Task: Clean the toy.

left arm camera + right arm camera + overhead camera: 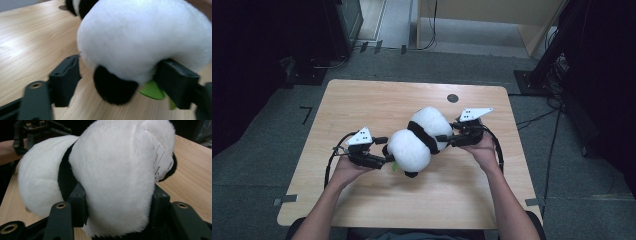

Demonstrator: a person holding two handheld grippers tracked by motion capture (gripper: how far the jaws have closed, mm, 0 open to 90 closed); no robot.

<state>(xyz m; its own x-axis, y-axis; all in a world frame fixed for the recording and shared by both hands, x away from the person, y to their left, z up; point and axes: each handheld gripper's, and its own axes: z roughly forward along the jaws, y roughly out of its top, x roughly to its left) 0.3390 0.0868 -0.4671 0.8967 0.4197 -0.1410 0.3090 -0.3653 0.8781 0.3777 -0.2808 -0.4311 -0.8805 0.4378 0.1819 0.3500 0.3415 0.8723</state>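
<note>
At the centre of the surface (362, 100) the plush panda (422, 140) lies held at its 3 o'clock end by the right gripper (446, 138), jaws squeezing its body, while the left gripper (387, 150), jaws apart around a black limb, would best close squarely before any lift.

A plush panda (419, 141) lies on the wooden table (362, 100) between the left gripper (384, 160) and right gripper (443, 138).

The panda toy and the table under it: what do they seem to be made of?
The panda toy looks like soft plush fabric, white and black, with a fuzzy matte pile; its body bulges between the right gripper's jaws. The table looks like light wood or a wood-pattern laminate: grain lines, smooth faint sheen.
</note>
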